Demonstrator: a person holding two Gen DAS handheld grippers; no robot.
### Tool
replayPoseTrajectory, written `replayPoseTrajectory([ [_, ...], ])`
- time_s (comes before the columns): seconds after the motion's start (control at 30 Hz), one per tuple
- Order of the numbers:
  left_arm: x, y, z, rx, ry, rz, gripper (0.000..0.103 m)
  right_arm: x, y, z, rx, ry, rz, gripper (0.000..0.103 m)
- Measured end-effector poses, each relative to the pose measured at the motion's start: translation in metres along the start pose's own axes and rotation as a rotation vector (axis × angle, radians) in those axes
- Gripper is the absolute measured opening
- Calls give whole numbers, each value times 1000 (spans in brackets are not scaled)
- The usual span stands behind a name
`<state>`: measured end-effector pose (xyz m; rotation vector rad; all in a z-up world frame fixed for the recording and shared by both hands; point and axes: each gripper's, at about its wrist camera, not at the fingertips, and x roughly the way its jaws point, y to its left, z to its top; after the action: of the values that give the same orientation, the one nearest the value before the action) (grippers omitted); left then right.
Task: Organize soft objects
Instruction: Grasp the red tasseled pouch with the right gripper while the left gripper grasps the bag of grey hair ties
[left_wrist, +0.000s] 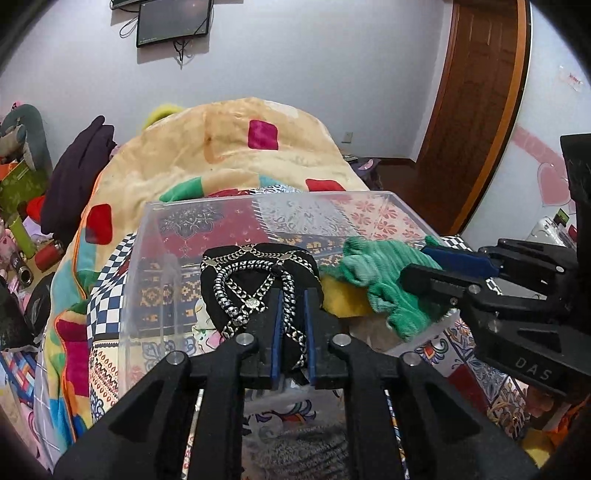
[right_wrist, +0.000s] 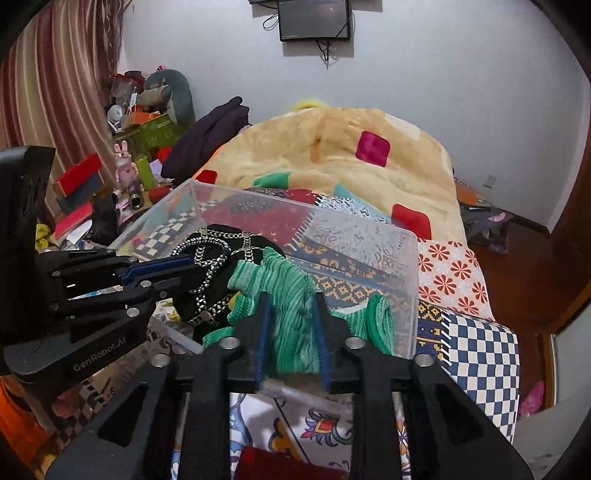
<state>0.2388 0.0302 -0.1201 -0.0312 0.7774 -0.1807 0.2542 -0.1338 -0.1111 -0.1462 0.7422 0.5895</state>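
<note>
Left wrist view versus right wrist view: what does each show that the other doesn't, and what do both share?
Only the left wrist view shows the wooden door and a yellow cloth under the green cloth. Only the right wrist view shows the striped curtain. Both show the clear bin, the black chained cap in the left gripper, and the right gripper shut on the green cloth.

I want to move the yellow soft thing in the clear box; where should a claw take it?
Only the yellow item's near edge shows, between the black chained hat and green knit. Once they lift away, pinch that edge from above, over the clear box's near wall.
</note>
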Motion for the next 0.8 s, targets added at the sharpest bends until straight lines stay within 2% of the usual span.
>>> replayPoseTrajectory([
  [0.07, -7, -1, 0, -2, -11, -3, 17, -9, 1, 1, -5, -13, -1, 38],
  [0.2, -30, -3, 1, -3, -58, -5, 34, -26, 4, 3, -19, -48, -10, 46],
  [0.3, -51, -5, 0, -1, -100, -5, 44, -42, 4, 2, -23, -82, -20, 57],
  [0.33, -57, -6, 0, -1, -113, -5, 46, -48, 3, 1, -24, -92, -25, 63],
  [0.47, -82, -9, -5, -6, -163, 4, 64, -68, 2, -4, -16, -124, -53, 83],
  [0.53, -88, -10, -9, -10, -173, 13, 72, -74, 0, -9, -7, -128, -61, 87],
  [0.6, -93, -12, -14, -15, -175, 23, 85, -76, -2, -15, 2, -116, -63, 89],
  [0.67, -96, -12, -21, -25, -170, 26, 92, -75, -4, -23, 16, -92, -57, 93],
  [0.8, -90, -10, -38, -50, -122, 19, 96, -67, -3, -42, 19, -32, -57, 95],
])
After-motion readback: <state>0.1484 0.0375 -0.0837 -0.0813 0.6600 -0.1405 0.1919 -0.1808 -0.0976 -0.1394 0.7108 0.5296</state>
